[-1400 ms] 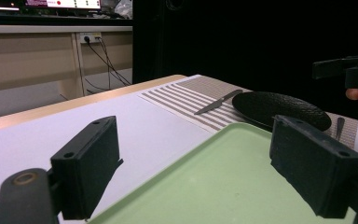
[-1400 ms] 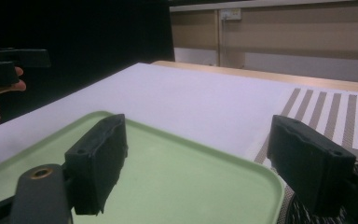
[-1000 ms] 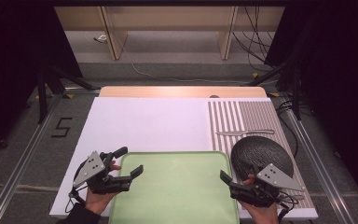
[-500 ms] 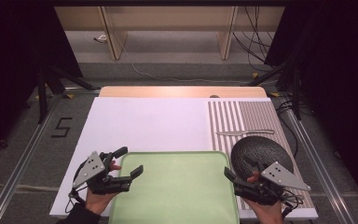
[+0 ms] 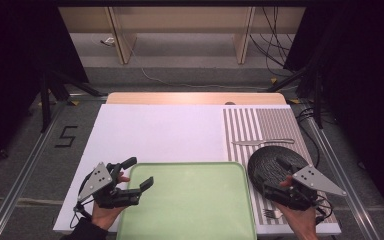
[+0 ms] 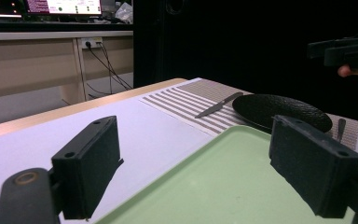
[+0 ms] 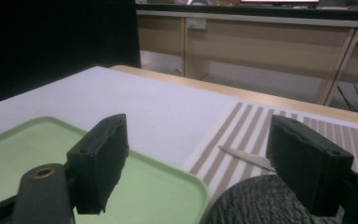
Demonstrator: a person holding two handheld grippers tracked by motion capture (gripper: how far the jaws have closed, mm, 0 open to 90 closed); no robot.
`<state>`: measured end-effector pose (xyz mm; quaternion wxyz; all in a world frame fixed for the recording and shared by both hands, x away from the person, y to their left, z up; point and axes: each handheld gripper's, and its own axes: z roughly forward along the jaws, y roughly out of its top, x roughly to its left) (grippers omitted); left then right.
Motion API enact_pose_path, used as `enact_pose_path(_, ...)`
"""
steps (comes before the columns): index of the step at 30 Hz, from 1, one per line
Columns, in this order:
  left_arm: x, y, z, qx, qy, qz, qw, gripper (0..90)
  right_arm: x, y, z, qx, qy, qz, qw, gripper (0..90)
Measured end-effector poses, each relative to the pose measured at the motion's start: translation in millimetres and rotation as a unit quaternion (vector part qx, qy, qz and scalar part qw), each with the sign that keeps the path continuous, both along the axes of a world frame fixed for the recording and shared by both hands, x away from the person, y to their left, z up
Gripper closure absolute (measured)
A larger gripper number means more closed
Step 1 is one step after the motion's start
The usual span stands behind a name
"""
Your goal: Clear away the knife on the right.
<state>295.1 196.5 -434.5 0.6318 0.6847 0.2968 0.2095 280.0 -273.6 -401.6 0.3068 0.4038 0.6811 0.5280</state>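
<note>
White tabletop: left gripper spread over the pale green plastic tray's left rim, right gripper spread, touching the black round plate.

Each black hand-held gripper carries a grey three-cornered plate, screws and a trailing cable.

Evenly lit from above on the white counter, dark all around the sides. Soft and a little blurred everywhere. Faint, short shadows under the tray. Near jaws out of focus in both gripper views.
</note>
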Motion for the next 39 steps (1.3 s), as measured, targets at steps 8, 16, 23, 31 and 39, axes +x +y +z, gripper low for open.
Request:
enact_pose_path(8, 0.3, 0.4, -0.3, -0.001, 0.001, 0.001, 1.0000, 16.3, 18.4, -20.2, 7.7, -0.016, 0.013, -0.011, 0.9997, 22.1)
enact_pose_path(16, 0.3, -0.1, -0.3, -0.001, -0.001, 0.000, 1.0000, 16.3, 35.3, -33.3, 17.3, -0.046, 0.023, -0.022, 0.9984, 22.2)
enact_pose_path(23, 0.4, 0.1, -0.4, -0.003, -0.001, -0.001, 1.0000, 16.2, 49.3, -40.8, 22.1, -0.066, 0.044, -0.021, 0.9966, 22.2)
enact_pose_path(31, 0.2, -0.4, -0.3, -0.002, -0.003, -0.002, 1.0000, 16.2, 67.2, -45.6, 25.4, -0.110, 0.063, -0.019, 0.9918, 22.2)
enact_pose_path(39, 0.1, -0.4, -0.1, -0.003, -0.004, -0.003, 1.0000, 16.2, 90.2, -46.2, 25.7, -0.129, 0.094, -0.016, 0.9872, 22.2)
